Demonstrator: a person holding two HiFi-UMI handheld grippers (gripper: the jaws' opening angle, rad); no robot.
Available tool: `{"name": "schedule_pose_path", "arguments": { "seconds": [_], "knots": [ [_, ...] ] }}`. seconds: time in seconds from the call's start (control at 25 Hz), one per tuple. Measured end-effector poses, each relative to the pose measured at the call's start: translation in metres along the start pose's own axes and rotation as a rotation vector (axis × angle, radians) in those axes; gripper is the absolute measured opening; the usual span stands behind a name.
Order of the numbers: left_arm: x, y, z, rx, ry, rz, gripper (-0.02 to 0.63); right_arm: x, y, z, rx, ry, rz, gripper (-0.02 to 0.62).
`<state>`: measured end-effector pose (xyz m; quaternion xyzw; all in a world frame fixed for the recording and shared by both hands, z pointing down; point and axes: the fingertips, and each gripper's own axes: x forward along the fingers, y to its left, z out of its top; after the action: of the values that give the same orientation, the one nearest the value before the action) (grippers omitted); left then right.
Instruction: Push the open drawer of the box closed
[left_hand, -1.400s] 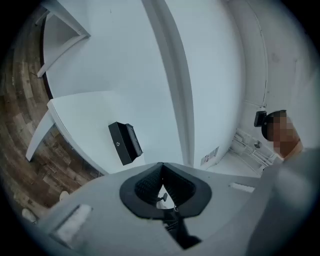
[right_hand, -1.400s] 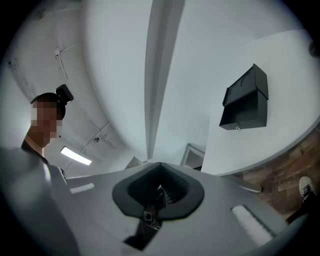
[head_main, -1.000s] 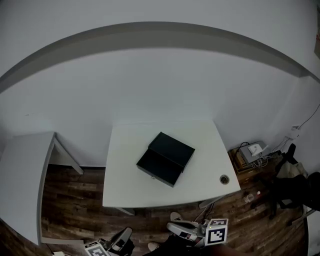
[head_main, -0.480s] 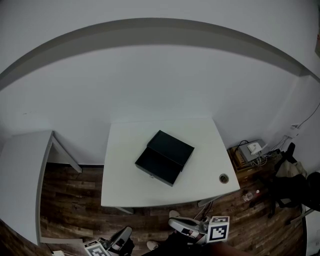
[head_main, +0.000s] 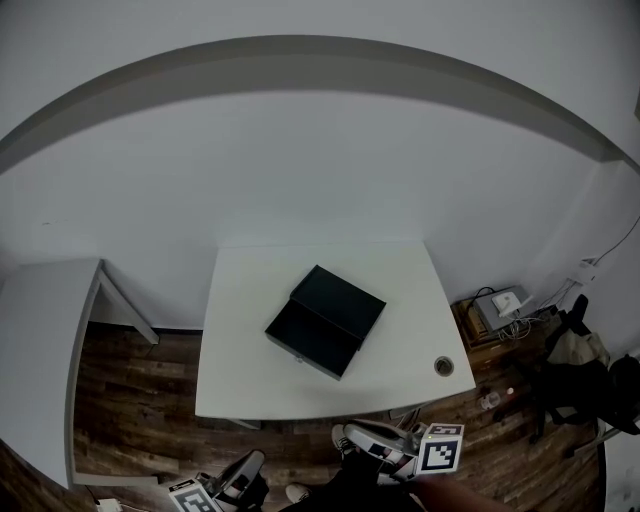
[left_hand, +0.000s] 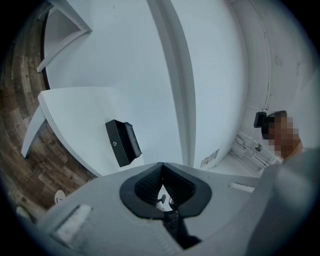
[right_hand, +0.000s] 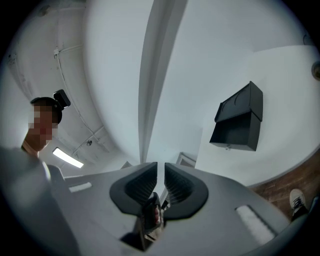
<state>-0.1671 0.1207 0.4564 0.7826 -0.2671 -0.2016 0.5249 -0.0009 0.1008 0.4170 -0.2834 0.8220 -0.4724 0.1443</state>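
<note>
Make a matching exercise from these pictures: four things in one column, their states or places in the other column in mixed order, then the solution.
1. left gripper
2. right gripper
3. black box
4. round grommet

A. on the white table, drawer open
B. jaws apart, empty
C. at the table's near right corner
D. jaws together

Pairs: 1-D, 2-B, 3-A, 4-C. The right gripper's jaws have just been opening, with nothing between them.

The small round thing (head_main: 443, 367) near the tabletop's (head_main: 240, 300) right front corner is too small to identify. The inside of the drawer (head_main: 308, 342) on the box (head_main: 340, 297) is too dark to show whether anything lies in it. The second table (head_main: 40, 350) is cut off by the head view's left edge, and the clutter (head_main: 500, 305) on the floor at the right is too small to tell apart.
</note>
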Motion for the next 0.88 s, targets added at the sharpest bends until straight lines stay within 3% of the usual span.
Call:
{"name": "schedule_pose_path", "arguments": {
  "seconds": [0.32,0.6,0.88],
  "knots": [
    [0.021,0.002,0.007,-0.009,-0.05,0.009,0.003,-0.015,-0.073,0.064,-0.247,0.116,-0.189,0.055],
    [0.033,0.01,0.014,-0.023,-0.112,0.05,0.003,-0.01,-0.171,0.132,-0.628,0.321,-0.463,0.072],
    [0.05,0.021,0.014,-0.015,-0.132,0.108,0.003,0.022,-0.256,0.209,-0.757,0.454,-0.608,0.089]
  ]
}}
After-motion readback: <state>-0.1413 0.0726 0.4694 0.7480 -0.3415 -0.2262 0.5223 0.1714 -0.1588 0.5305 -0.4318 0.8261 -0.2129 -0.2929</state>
